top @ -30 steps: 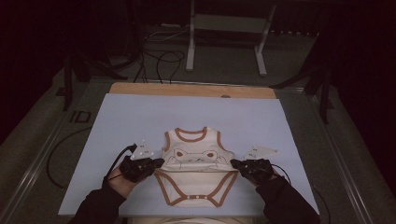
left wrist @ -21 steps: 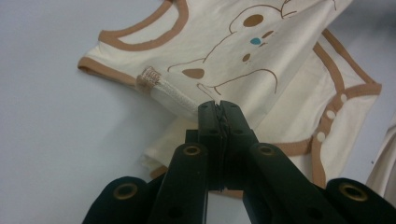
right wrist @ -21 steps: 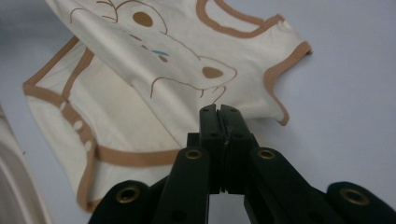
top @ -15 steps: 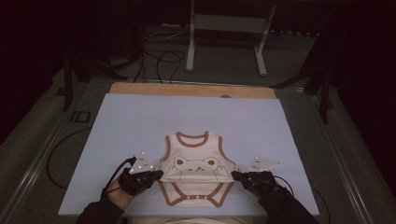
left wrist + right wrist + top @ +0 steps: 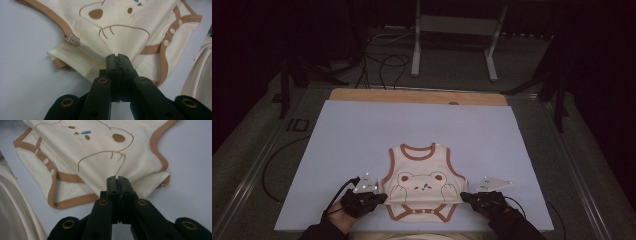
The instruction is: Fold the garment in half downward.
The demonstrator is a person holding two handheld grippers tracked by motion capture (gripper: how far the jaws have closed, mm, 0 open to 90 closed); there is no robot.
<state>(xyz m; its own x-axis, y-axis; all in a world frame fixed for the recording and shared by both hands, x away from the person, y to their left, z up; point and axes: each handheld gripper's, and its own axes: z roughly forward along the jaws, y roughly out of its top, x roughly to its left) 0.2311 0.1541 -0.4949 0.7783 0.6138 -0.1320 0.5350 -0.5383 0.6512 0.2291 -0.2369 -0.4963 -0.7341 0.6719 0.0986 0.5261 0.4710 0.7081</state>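
Where jaws meet cloth, pinch points hidden | left gripper (image 5: 117, 57); right gripper (image 5: 117, 178): clamped on bodysuit (image 5: 422, 182)

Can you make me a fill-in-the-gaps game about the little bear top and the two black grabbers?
1. The cream baby bodysuit lies on a pale ____ mat.
2. The animal drawn on its front is a ____.
3. The left gripper and the right gripper are both ____ on the cloth.
4. The trim round the neck hole is ____.

Missing words: blue; bear; shut; brown
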